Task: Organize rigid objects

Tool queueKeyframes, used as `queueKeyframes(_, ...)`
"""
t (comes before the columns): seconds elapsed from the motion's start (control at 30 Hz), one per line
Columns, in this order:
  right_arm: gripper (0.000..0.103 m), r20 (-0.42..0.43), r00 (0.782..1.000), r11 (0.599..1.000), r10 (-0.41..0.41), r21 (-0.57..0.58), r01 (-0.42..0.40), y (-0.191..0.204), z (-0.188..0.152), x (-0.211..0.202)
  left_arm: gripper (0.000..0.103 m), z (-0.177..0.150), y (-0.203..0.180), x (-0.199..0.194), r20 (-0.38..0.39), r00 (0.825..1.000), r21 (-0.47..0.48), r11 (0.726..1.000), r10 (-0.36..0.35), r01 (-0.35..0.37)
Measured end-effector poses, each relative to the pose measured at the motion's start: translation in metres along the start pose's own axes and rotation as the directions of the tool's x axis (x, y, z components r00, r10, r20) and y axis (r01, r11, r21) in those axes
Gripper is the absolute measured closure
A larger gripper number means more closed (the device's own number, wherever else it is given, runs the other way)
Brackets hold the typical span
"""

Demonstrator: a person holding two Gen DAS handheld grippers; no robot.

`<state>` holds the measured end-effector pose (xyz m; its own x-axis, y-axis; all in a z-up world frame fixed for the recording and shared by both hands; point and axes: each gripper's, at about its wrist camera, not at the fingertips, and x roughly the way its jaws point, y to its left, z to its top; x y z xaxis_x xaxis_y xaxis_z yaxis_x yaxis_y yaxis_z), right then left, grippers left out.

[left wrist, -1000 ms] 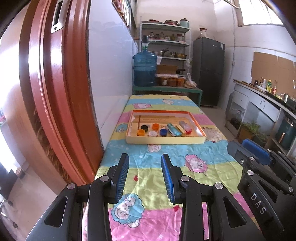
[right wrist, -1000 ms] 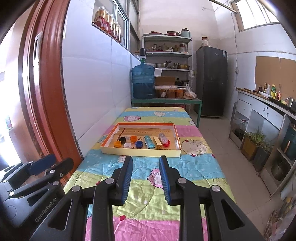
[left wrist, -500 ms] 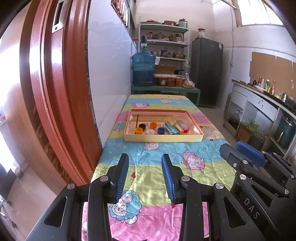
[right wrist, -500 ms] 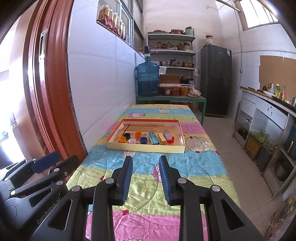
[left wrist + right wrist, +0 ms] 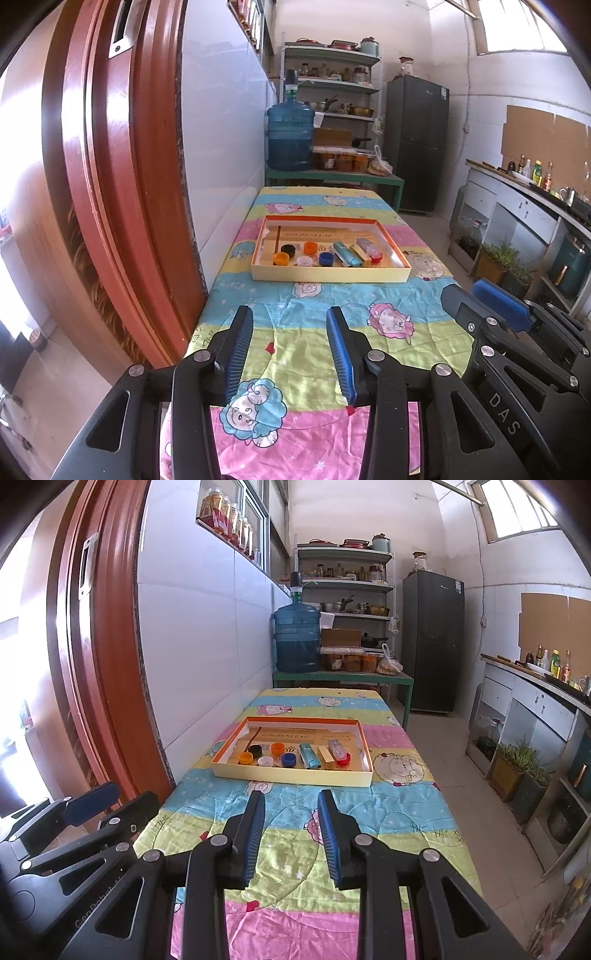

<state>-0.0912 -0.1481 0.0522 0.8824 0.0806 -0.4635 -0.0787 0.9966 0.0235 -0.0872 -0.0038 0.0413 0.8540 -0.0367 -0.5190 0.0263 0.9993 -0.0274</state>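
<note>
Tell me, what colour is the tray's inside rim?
Orange, on the tray; clearest in the right wrist view.

Your right hand-held gripper [image 5: 291, 821] hangs over the near end of the tabletop [image 5: 391, 812], jaws parted with nothing between them. Your left hand-held gripper [image 5: 92, 805] sits low at the left edge. Well ahead lies a shallow cardboard box [image 5: 295, 775] holding bottle caps [image 5: 245, 757], a teal lighter [image 5: 308, 755] and a small red-capped bottle [image 5: 338, 751].

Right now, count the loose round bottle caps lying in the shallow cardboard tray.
5, clustered at the shallow cardboard tray's left end: yellow-orange cap nearest left, black cap behind it, white cap centre front, orange cap behind, blue cap rightmost. Others may be hidden.
</note>
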Motion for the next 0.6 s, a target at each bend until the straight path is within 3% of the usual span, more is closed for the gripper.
queueKeyframes(0.6,0.074,-0.007,1.0,1.0,0.006,0.005,-0.006,-0.0004,-0.0012,0.0014,0.059,-0.0057,-0.0016,0.0028,-0.008,1.0,-0.002,1.0,0.01,-0.01)
